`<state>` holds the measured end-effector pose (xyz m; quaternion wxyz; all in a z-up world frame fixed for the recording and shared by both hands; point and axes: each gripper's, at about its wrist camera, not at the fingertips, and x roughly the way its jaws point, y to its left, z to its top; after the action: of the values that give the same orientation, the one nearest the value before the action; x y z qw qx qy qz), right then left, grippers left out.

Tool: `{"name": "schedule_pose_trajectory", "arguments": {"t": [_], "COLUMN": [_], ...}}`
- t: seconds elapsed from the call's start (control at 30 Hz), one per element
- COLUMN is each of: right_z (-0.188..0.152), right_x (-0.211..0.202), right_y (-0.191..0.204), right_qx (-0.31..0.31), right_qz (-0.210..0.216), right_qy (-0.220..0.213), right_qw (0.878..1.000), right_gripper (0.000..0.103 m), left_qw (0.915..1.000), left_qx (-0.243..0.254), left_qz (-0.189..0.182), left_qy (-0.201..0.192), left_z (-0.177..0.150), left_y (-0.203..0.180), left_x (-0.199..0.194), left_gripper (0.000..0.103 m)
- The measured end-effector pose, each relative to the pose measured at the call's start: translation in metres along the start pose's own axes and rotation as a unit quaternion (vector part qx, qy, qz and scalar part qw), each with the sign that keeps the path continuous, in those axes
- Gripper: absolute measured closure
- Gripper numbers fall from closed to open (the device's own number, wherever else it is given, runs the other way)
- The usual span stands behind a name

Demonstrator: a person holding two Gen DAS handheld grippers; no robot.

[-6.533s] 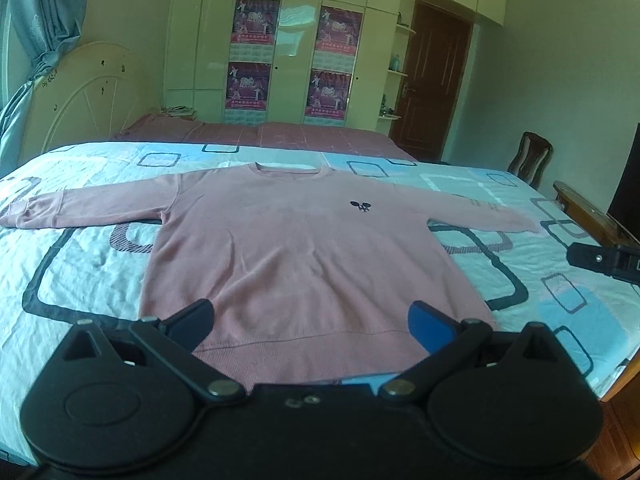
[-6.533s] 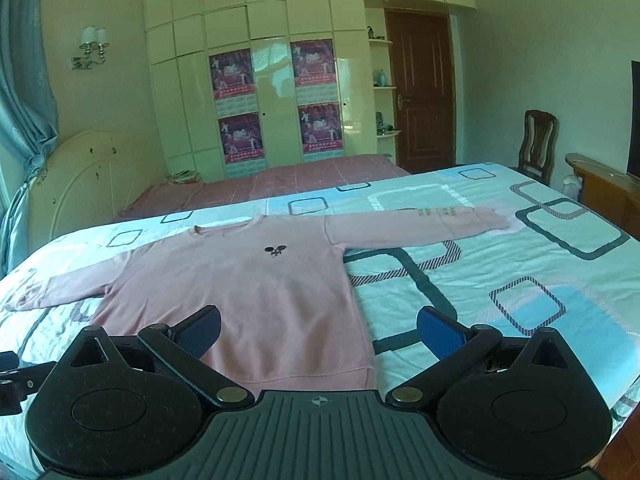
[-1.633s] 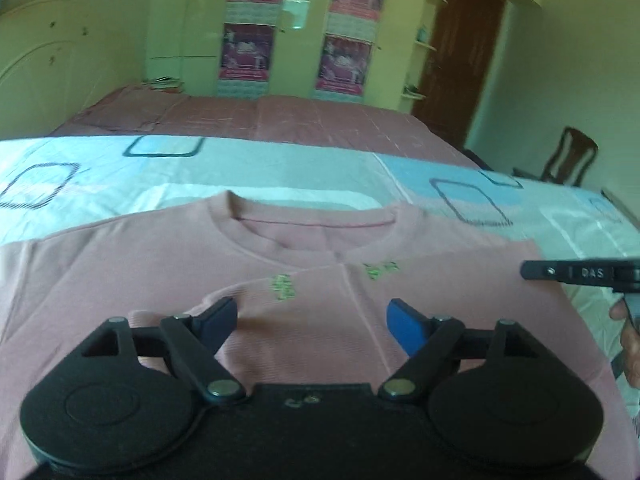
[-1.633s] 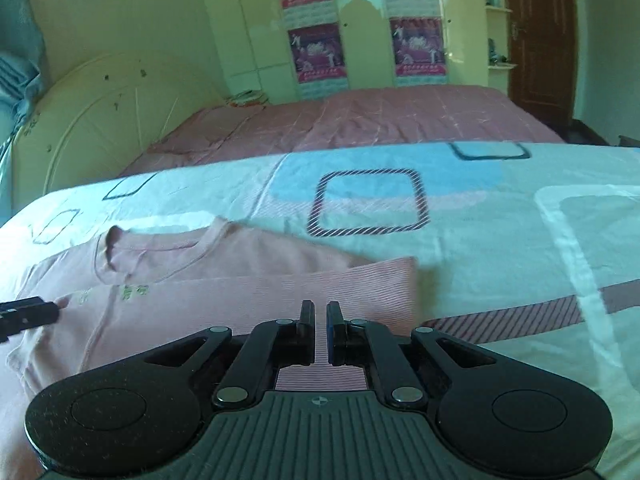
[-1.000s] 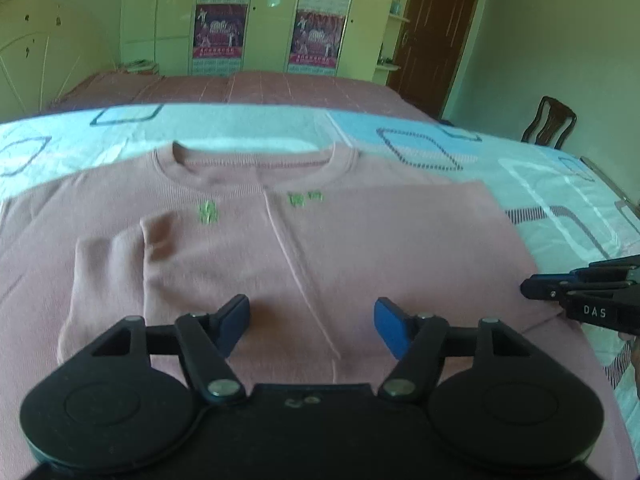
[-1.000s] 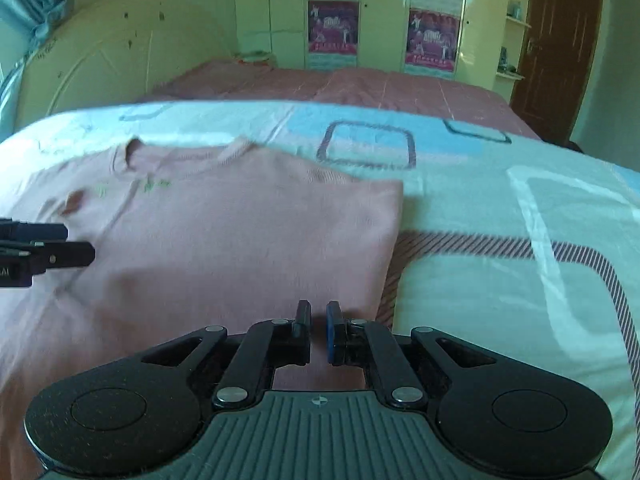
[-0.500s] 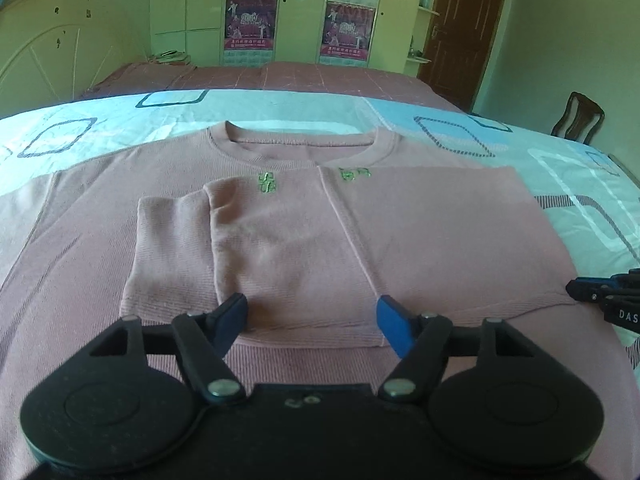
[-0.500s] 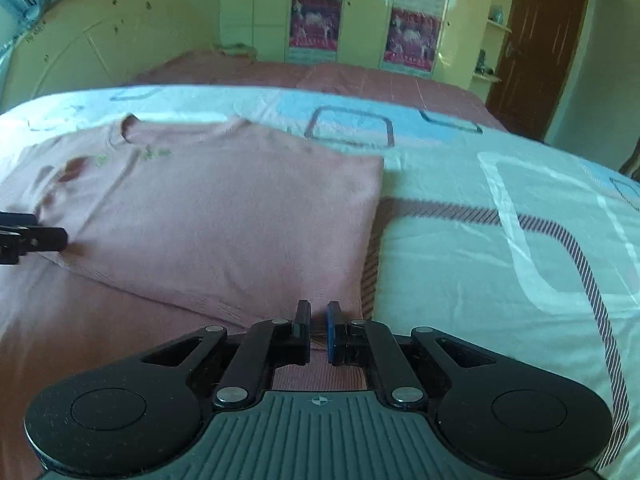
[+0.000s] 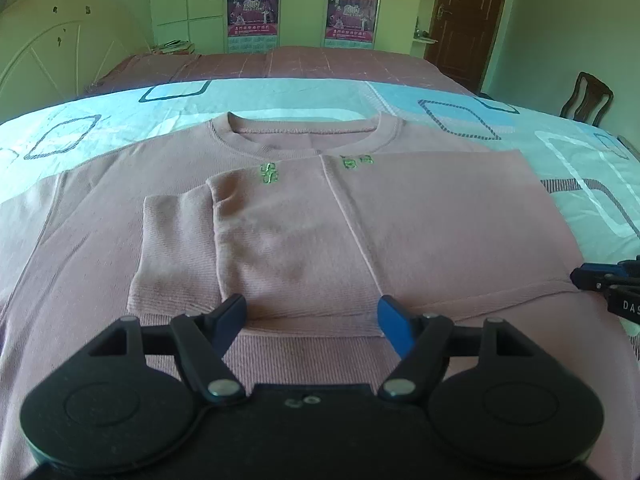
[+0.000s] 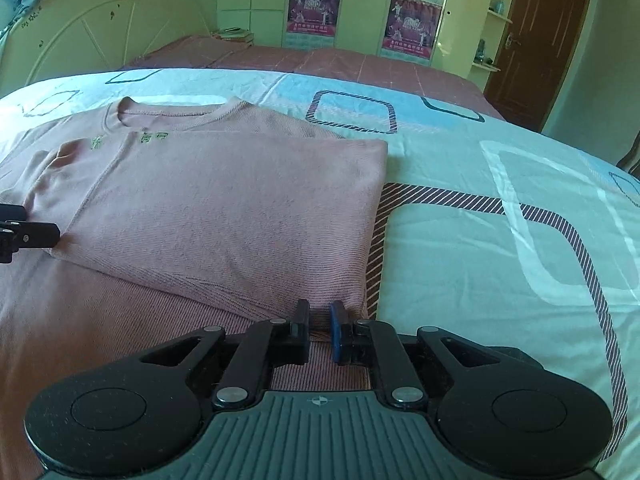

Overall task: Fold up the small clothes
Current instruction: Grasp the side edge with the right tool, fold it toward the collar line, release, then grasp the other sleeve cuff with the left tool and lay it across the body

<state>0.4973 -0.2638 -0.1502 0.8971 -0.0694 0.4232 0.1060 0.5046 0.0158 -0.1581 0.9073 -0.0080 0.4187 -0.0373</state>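
A pink sweater (image 9: 440,220) lies on the bed, collar (image 9: 304,136) away from me. Its right side and sleeve are folded over the middle, cuff (image 9: 176,248) to the left. My left gripper (image 9: 311,312) hovers over the flap's lower edge; its jaws are opening wide and hold nothing. In the right wrist view, the sweater (image 10: 220,200) has its folded lower right corner at my right gripper (image 10: 319,320). Those jaws are opening, with a narrow gap and fabric showing in it. Each gripper's tip shows in the other view: the right gripper (image 9: 608,284), the left gripper (image 10: 24,232).
The bed sheet (image 10: 480,200) has a pattern of squares and stretches off to the right. A second bed with a dark red cover (image 9: 280,64) lies behind, with a cream headboard (image 9: 60,52) at the left. A wooden chair (image 9: 586,98) and a brown door (image 9: 464,20) stand far right.
The spread sweater has had its right side and sleeve folded over the middle. In the last second both views drew back a little, the right jaws parted slightly and the left jaws widened.
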Motion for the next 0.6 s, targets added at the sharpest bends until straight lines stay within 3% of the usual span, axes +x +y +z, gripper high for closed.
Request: {"name": "schedule_pose_trajectory", "arguments": {"t": [0.07,0.13,0.2,0.23,0.27,0.53,0.6], "right_z": [0.001,0.002,0.003,0.003,0.003,0.007,0.010], "right_x": [0.000,-0.003,-0.011,-0.017,-0.025,-0.041,-0.041], "right_y": [0.000,0.000,0.002,0.003,0.006,0.051,0.069], "right_qx": [0.000,0.006,0.017,0.023,0.025,0.053,0.057], "right_qz": [0.000,-0.005,-0.009,-0.012,-0.015,-0.023,-0.011], "right_qy": [0.002,0.005,-0.005,-0.015,-0.031,-0.036,-0.034], "right_qw": [1.000,1.000,1.000,1.000,0.999,0.998,0.998], "right_gripper": [0.093,0.092,0.079,0.040,0.016,0.017,0.030], "left_qw": [0.9999,0.9996,0.9990,0.9985,0.9978,0.9882,0.9850], "left_qx": [0.000,-0.008,-0.026,-0.035,-0.045,-0.144,-0.161], "left_qz": [0.013,0.018,0.020,0.024,0.026,0.034,0.043], "left_qy": [-0.007,-0.019,-0.031,-0.037,-0.042,-0.039,-0.045], "left_z": [-0.003,-0.008,-0.012,-0.015,-0.017,-0.038,-0.042], "left_y": [0.002,0.009,0.021,0.029,0.040,0.158,0.186], "left_x": [-0.009,-0.020,-0.032,-0.037,-0.042,-0.068,-0.077], "left_gripper": [0.019,0.018,0.014,0.014,0.014,0.022,0.022]}}
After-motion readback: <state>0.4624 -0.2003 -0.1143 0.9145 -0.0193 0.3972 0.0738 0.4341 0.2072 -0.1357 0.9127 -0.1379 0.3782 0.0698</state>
